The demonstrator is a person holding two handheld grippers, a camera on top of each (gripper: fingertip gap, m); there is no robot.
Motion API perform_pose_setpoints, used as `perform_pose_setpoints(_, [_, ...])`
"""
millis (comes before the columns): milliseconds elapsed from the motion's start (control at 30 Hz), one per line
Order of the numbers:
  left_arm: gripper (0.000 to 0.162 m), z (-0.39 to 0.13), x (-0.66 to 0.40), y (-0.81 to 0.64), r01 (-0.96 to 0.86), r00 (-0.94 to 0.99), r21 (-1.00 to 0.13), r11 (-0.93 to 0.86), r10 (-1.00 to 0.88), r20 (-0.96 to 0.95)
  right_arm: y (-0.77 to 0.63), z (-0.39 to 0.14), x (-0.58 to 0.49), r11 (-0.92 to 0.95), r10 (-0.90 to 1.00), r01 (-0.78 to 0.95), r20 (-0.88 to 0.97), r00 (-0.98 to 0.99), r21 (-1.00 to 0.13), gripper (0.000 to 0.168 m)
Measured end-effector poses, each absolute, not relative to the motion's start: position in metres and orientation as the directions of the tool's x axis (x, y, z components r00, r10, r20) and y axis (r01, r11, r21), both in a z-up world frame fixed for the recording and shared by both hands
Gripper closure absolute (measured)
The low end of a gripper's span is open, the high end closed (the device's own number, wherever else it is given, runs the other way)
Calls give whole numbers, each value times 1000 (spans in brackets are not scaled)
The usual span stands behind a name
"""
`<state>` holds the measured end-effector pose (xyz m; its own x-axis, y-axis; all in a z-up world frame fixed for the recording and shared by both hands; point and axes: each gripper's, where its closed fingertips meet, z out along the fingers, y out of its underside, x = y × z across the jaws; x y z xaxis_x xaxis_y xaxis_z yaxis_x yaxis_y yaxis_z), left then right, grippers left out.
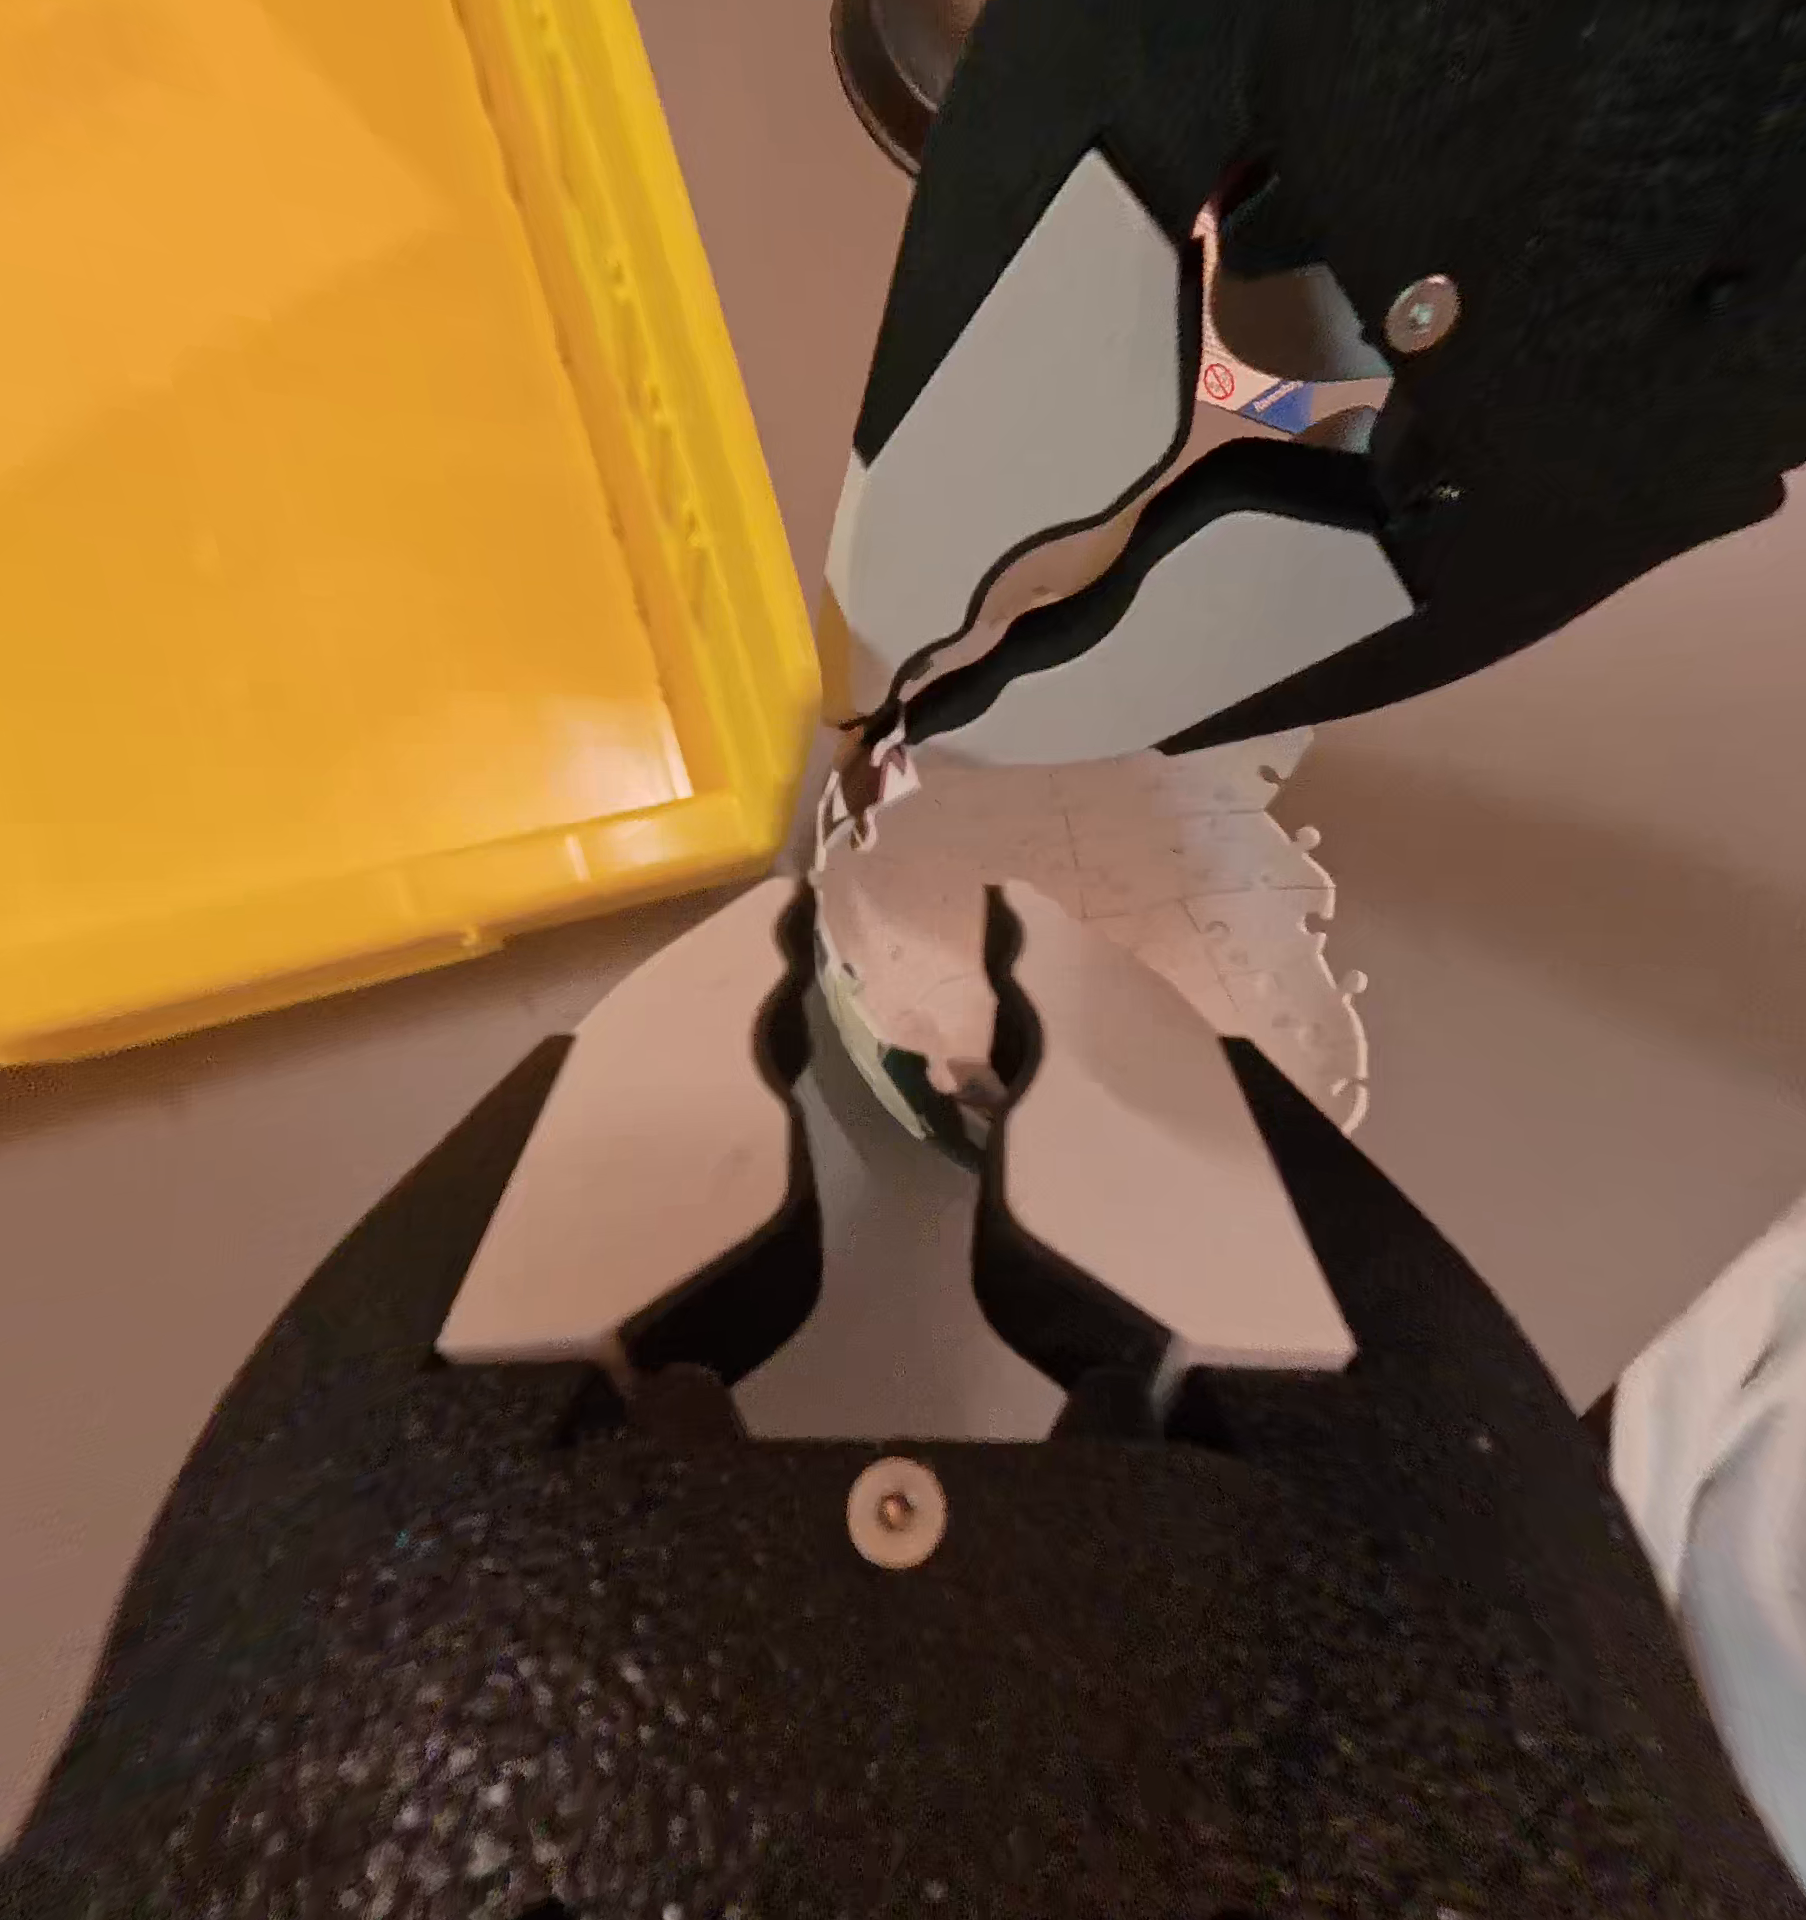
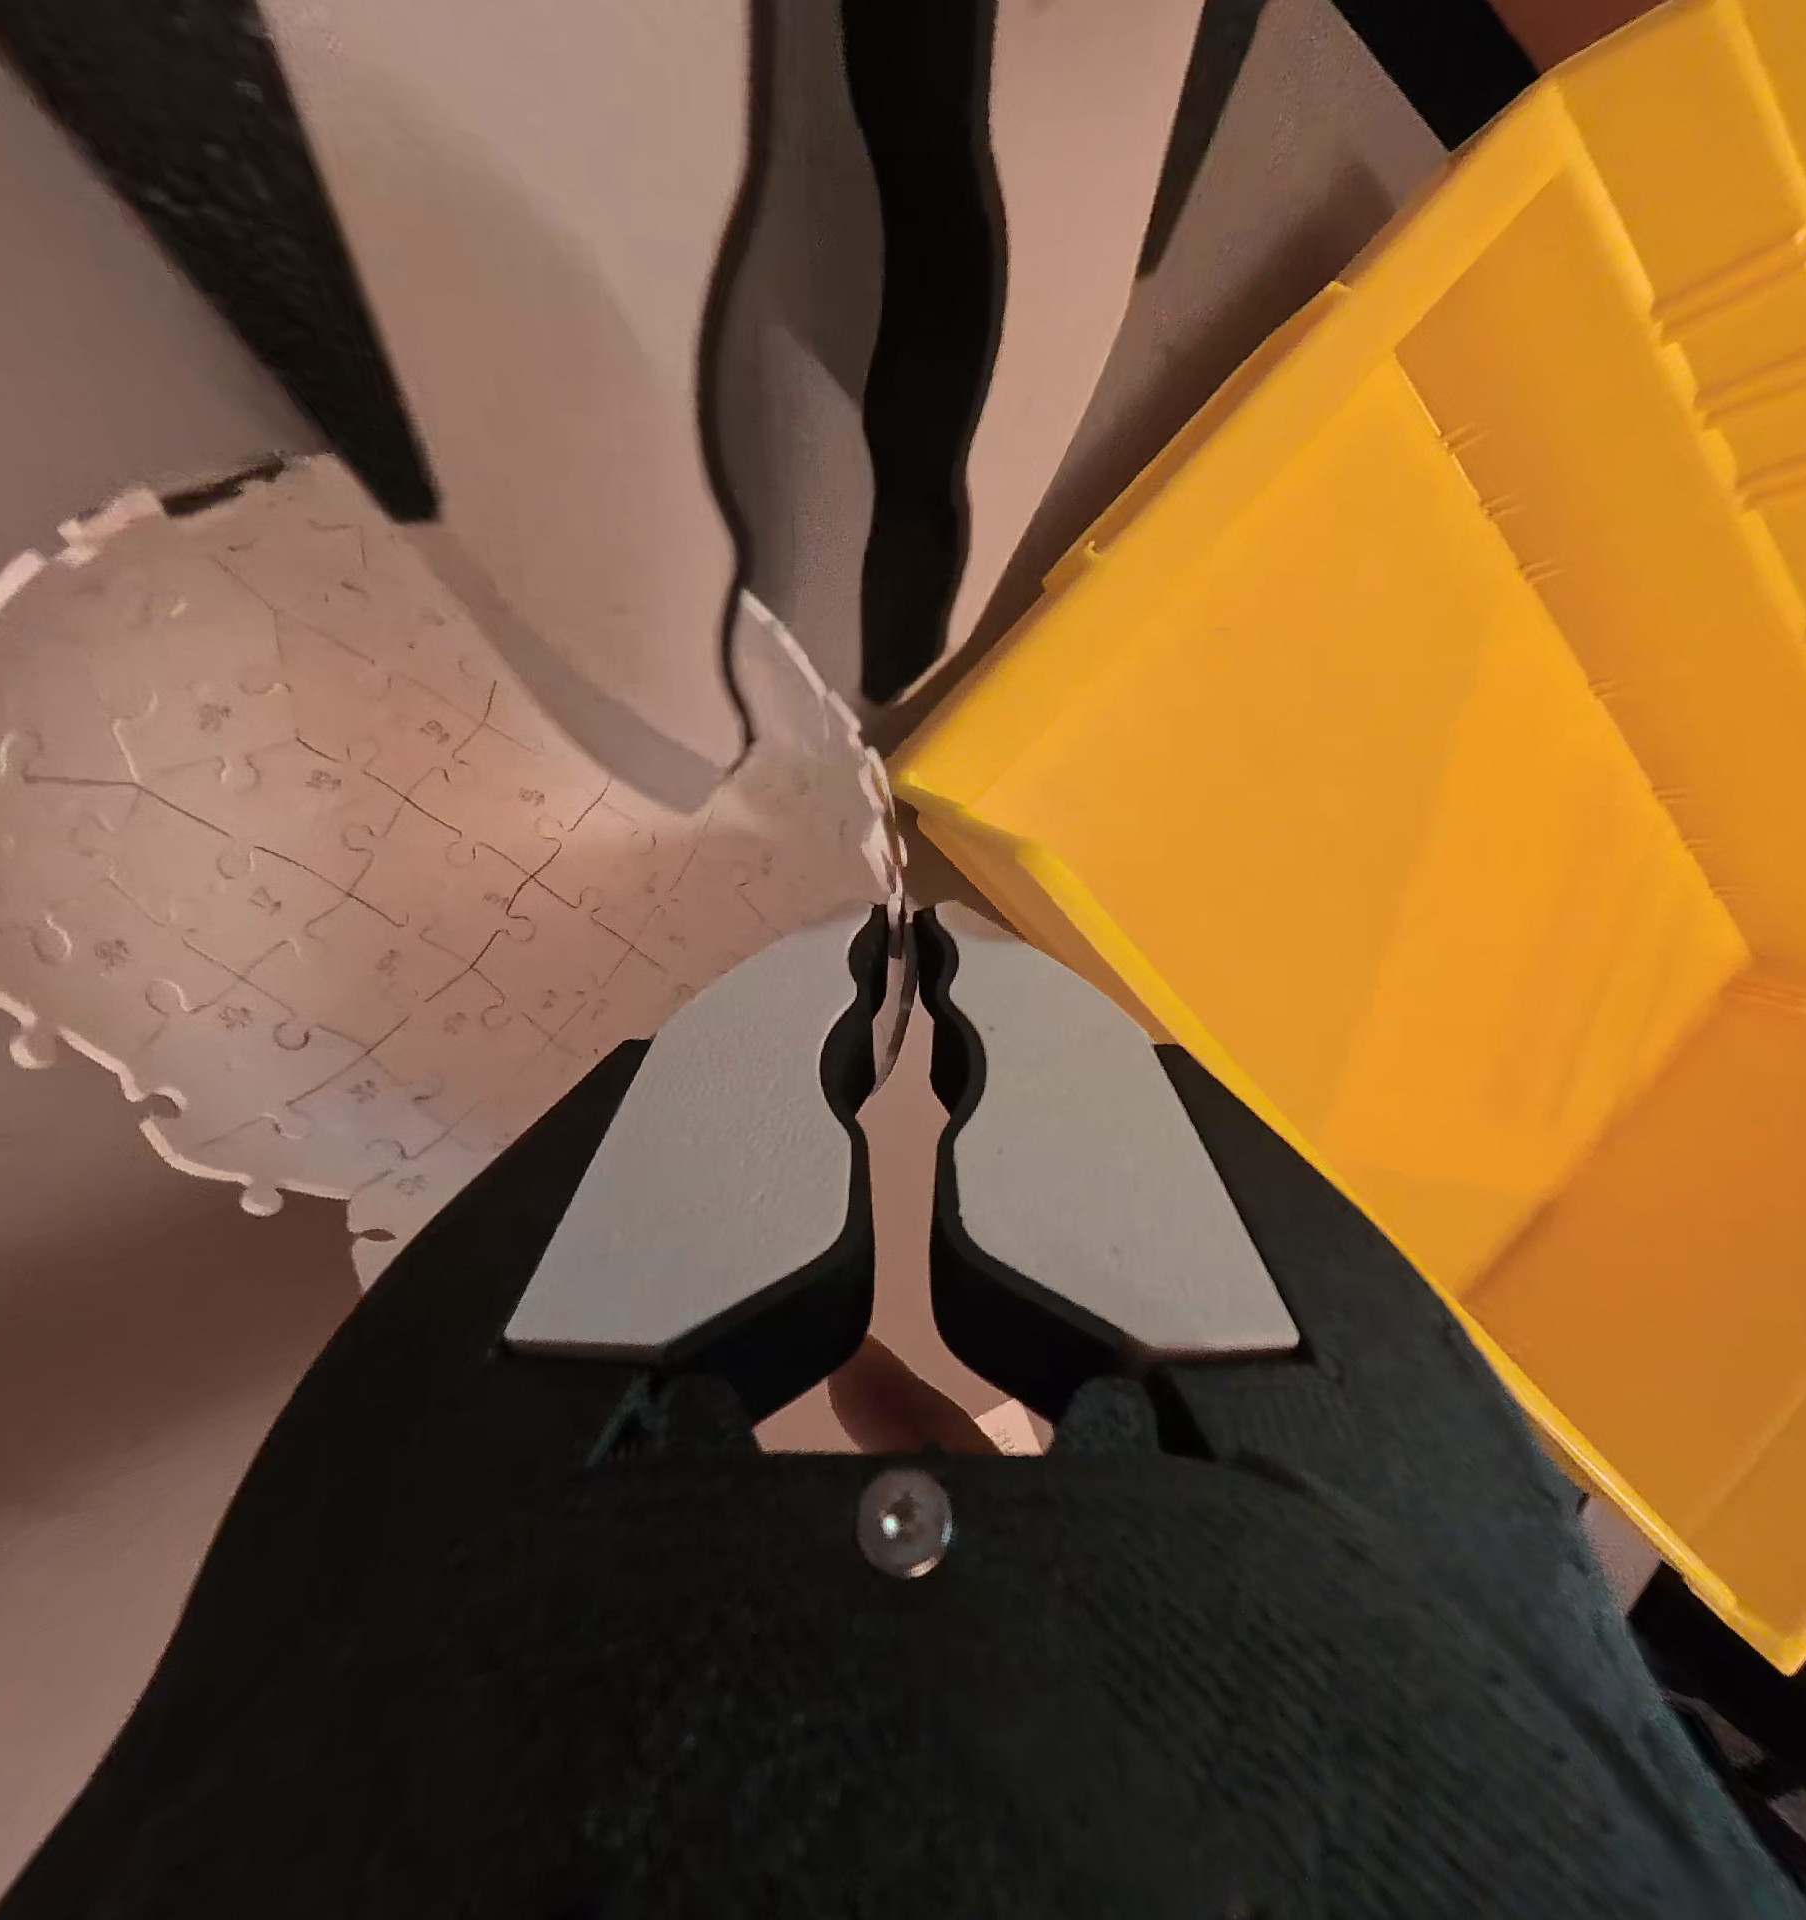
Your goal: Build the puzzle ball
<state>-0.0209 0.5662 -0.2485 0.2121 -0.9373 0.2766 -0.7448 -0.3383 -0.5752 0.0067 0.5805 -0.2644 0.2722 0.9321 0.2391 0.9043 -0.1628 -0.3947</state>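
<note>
Left gripper point(image 1: 894, 997) has its fingers closed on the edge of the curved puzzle shell point(image 1: 1169, 883), the rim sitting between the wavy pads near the tips. Right gripper point(image 2: 904, 997) is clamped tight on a thin puzzle piece point(image 2: 897, 1013) standing on edge between its tips, right at the shell's point(image 2: 286, 862) rim. In the right wrist view the shell fans out left of the fingers, pale inner face with printed marks showing. Yellow bin point(image 1: 307, 468) sits just beside the shell's edge, on the right in the right wrist view point(image 2: 1398, 831), above a tan table point(image 1: 1605, 935)
</note>
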Motion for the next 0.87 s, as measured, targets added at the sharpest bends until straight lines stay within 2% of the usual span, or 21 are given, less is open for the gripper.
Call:
perform_pose_setpoints(33, [124,-249,-21,565,-747,219,-567,-348,-933,284,581,-265,8,-175,932,902,230,281,-394,163])
perform_pose_setpoints(167, [121,-252,-22,572,-775,276,-529,-344,-939,206,583,-267,11,-209,928,893,208,310,-398,163])
perform_pose_setpoints(267, [133,-258,-26,574,-815,312,-457,-355,-935,170,583,-268,12,-229,927,884,185,326,-409,163])
perform_pose_setpoints(333, [140,-257,-26,576,-814,328,-453,-364,-931,160,582,-269,15,-245,926,882,174,336,-403,161])
perform_pose_setpoints(433, [141,-259,-27,578,-823,330,-444,-356,-934,136,584,-271,21,-252,920,888,190,344,-385,154])
perform_pose_setpoints(867, [144,-248,-22,584,-819,267,-515,-254,-962,50,587,-266,19,-290,908,846,151,391,-447,144])
